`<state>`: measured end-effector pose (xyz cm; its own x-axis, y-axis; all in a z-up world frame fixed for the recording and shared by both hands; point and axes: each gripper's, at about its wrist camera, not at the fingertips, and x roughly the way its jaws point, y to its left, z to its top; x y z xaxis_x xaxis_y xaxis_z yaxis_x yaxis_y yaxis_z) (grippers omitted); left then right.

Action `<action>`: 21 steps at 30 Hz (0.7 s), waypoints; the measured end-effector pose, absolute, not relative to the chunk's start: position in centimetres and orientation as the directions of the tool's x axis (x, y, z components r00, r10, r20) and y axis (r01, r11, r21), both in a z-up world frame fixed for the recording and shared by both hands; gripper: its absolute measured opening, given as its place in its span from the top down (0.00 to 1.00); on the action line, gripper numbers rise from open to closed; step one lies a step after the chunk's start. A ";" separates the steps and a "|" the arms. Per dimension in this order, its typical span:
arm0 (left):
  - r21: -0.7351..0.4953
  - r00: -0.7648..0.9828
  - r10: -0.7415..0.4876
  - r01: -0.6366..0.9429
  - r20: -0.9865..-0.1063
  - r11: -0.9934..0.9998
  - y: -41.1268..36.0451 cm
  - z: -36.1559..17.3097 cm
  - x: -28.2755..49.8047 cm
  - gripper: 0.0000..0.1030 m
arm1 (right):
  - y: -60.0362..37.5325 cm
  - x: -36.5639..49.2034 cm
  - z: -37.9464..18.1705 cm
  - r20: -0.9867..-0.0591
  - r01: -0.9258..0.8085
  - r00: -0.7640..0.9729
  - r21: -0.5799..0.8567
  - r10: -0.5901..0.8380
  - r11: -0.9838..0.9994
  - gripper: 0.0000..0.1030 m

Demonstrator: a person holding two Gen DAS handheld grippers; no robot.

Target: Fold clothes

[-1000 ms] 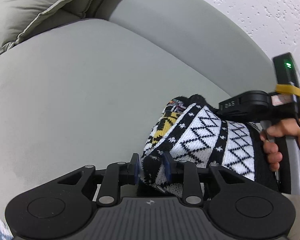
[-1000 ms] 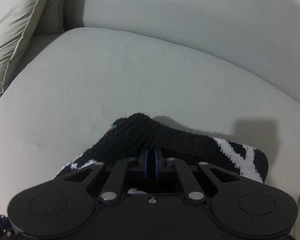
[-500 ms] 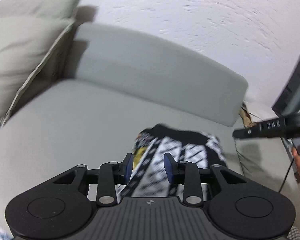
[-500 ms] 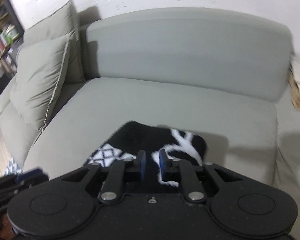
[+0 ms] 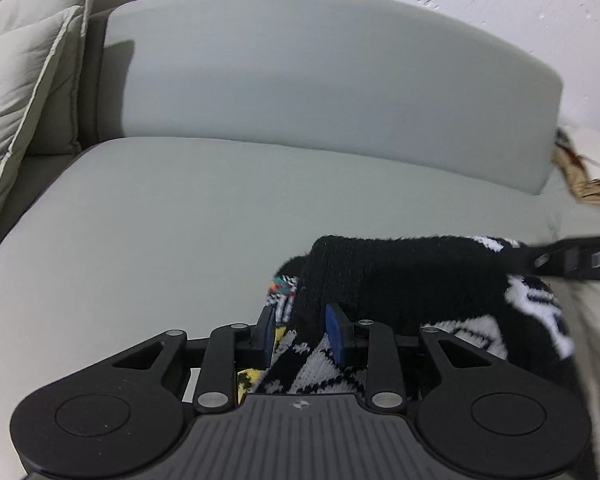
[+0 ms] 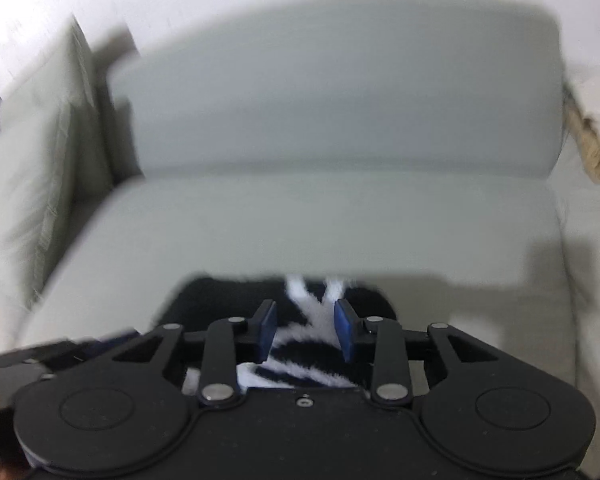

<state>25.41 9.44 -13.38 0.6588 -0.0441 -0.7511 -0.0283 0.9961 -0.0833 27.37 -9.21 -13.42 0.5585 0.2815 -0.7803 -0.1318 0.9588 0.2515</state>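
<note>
A folded black-and-white patterned sweater lies on the grey sofa seat, its black fold on top. My left gripper hovers at the sweater's near left corner, blue pads apart; the black fold edge shows between them and no pad presses on it. My right gripper is over the sweater with its jaws opening and only the cloth lying below the gap. The left wrist view catches the right gripper's fingers at the sweater's right edge.
The grey sofa backrest rises behind the seat. Pale cushions lean at the left end. Brown paper items lie at the right end of the sofa. The right wrist view is blurred.
Both grippers let go of the sweater and pulled back from it. The right jaws went from shut to apart. The sweater now lies folded on the seat.
</note>
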 end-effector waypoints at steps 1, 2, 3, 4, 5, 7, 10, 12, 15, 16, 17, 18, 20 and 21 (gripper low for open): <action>-0.092 0.658 -0.042 -0.042 -0.752 0.995 9.7 -14.0 25.6 0.71 | -8.7 28.0 -14.4 -0.797 -0.115 0.542 0.243 0.266 0.963 0.71; -0.116 0.654 -0.048 -0.061 -0.755 0.991 10.3 -14.6 25.8 0.71 | -8.2 28.5 -15.4 -0.814 -0.099 0.525 0.234 0.251 0.967 0.71; -0.138 0.649 -0.055 -0.078 -0.759 0.987 10.8 -15.1 26.1 0.70 | -7.9 29.1 -16.2 -0.825 -0.095 0.507 0.233 0.248 0.968 0.72; -0.160 0.644 -0.062 -0.094 -0.762 0.983 11.3 -15.7 26.3 0.68 | -7.5 29.6 -17.0 -0.837 -0.102 0.488 0.225 0.246 0.969 0.72; -0.182 0.640 -0.071 -0.110 -0.765 0.977 11.8 -16.1 26.4 0.64 | -7.2 30.1 -17.8 -0.849 -0.109 0.469 0.217 0.243 0.970 0.72; -0.226 0.631 -0.086 -0.145 -0.771 0.963 12.7 -16.7 26.6 0.59 | -7.2 30.3 -18.3 -0.849 -0.118 0.462 0.226 0.255 0.967 0.72; -0.170 0.625 -0.044 -0.143 -0.779 0.975 11.9 -15.9 26.5 0.57 | -7.3 29.9 -17.9 -0.836 -0.131 0.480 0.232 0.267 0.964 0.72; -0.084 0.634 0.001 -0.105 -0.774 0.991 10.6 -14.1 26.0 0.58 | -7.3 28.9 -16.7 -0.814 -0.155 0.514 0.221 0.270 0.963 0.73; -0.105 0.661 -0.038 -0.062 -0.750 0.993 10.2 -10.5 23.7 0.61 | -9.0 26.1 -12.8 -0.776 -0.186 0.562 0.221 0.288 0.958 0.71; -0.120 0.665 -0.055 -0.053 -0.745 0.991 10.4 -9.5 22.8 0.64 | -9.9 24.9 -11.3 -0.763 -0.184 0.574 0.236 0.299 0.954 0.68; -0.127 0.668 -0.067 -0.041 -0.741 0.991 10.6 -8.4 21.8 0.67 | -11.1 23.4 -9.9 -0.749 -0.180 0.580 0.267 0.321 0.947 0.65; -0.128 0.669 -0.079 -0.025 -0.739 0.991 10.7 -7.4 20.6 0.67 | -12.3 21.9 -8.5 -0.734 -0.175 0.586 0.298 0.343 0.938 0.63; -0.097 0.668 -0.093 0.032 -0.738 0.995 10.7 -5.3 17.8 0.65 | -14.7 18.8 -6.1 -0.709 -0.171 0.593 0.354 0.383 0.920 0.55; -0.077 0.667 -0.096 0.058 -0.739 0.995 10.7 -4.4 16.5 0.65 | -15.9 17.2 -5.0 -0.694 -0.178 0.595 0.379 0.407 0.908 0.54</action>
